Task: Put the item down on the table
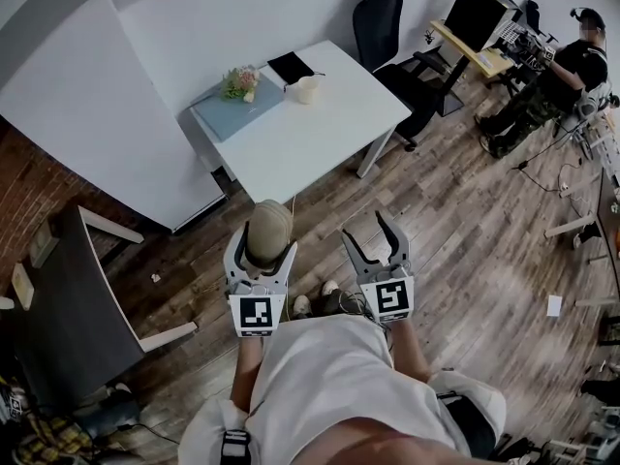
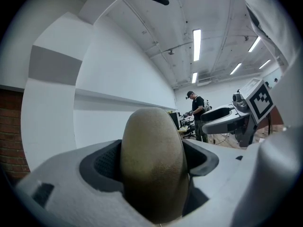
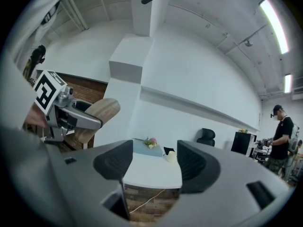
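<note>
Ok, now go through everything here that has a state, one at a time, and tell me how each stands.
left tool: shut on the fruit, held over the floor, short of the table.
brown kiwi-like fruit: gripped between the jaws, not yet set down.
right tool: open, nothing between its jaws.
white table: carries a cup and flowers at its far end.
cup: upright.
black office chair: unoccupied.

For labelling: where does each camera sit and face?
Head view: on head, down at table; left tool, right tool, torso show.
Left gripper view: on left tool, along jaws shut on item; right tool shows.
Right gripper view: on right tool, through open jaws at table; left tool shows.
Shared: table, head and right gripper views.
</note>
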